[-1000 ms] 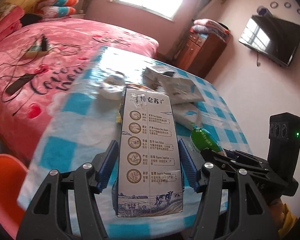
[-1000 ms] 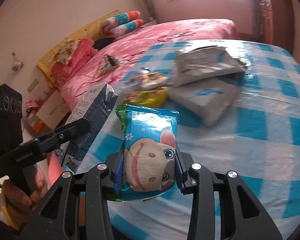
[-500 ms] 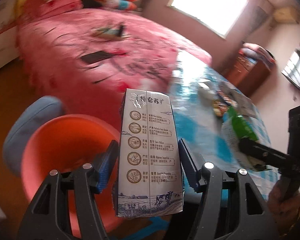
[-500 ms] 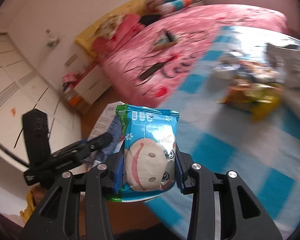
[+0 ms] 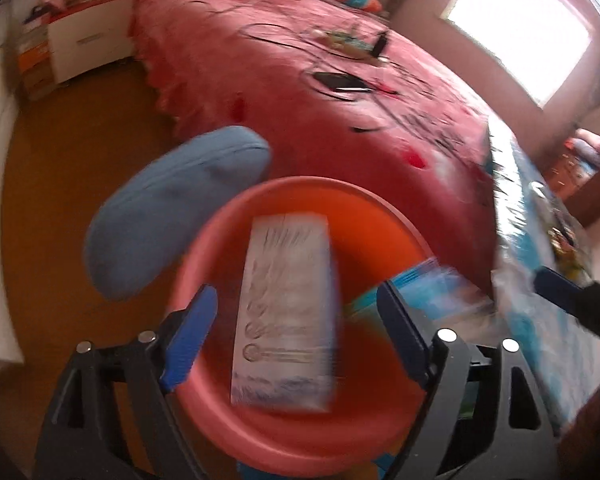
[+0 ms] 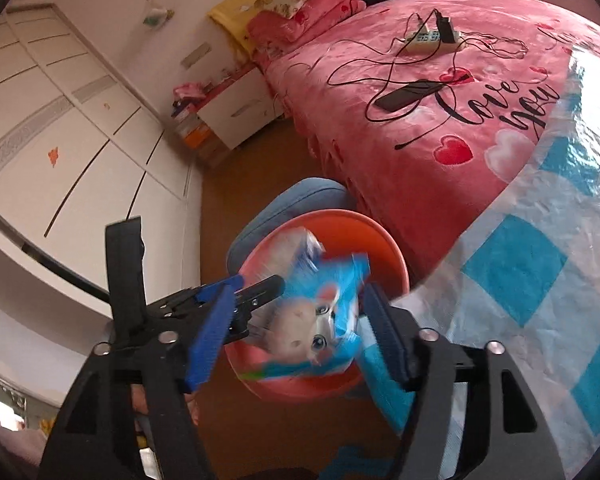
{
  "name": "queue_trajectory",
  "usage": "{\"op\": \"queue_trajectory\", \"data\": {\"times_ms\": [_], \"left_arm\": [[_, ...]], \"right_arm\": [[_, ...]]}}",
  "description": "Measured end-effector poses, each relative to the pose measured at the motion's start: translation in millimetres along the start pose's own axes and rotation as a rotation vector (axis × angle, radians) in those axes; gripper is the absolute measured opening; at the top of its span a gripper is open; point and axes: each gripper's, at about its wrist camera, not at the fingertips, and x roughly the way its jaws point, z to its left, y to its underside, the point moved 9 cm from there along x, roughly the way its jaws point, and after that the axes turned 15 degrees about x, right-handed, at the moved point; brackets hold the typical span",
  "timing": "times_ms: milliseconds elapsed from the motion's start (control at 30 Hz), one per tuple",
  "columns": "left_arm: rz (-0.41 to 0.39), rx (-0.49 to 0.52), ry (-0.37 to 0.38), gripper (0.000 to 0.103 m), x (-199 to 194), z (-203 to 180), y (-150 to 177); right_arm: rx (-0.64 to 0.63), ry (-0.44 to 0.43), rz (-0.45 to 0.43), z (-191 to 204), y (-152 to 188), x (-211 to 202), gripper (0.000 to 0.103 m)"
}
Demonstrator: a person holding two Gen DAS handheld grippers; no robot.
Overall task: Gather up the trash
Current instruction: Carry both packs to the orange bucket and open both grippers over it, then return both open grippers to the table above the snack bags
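A home bedroom: a pink bed with pillows, white wardrobe doors and a window.

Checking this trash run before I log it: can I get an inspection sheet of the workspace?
Surface: checked blue-and-white table cover beside the pink bed.
Job's things: milk carton and blue snack packet, both blurred, over the orange basin.
Clutter: more wrappers on the table's far end, blurred.
Grippers: left gripper opening, pads clear of the carton; right gripper opening, packet loose between the pads.
Cables: black leads, power strip and phone on the bed.
Surroundings: blue stool, white wardrobe, window.
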Motion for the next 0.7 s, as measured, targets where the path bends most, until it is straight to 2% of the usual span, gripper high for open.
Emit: {"op": "queue_trajectory", "data": {"times_ms": [133,333,433,700], "left_arm": [[-0.002,-0.018,-0.016,0.084,-1,11,2],[-0.035,0.002,0.000,0.087,-4,-3,-5],[-0.035,0.012,0.026,0.088,-4,-16,-6],[-0.011,0.028,0.110,0.089,-10,-54,-6]], "right_arm": [[0.007,0.023,-0.099,-12,-10,-25,0.086],[0.011,0.089,-0.249,-39,-14,-69,0.091],[0.035,0.104,-0.283,-55,-14,-81,0.094],[0.107,0.136,-0.303,-93,-1,-99,0.094]]}}
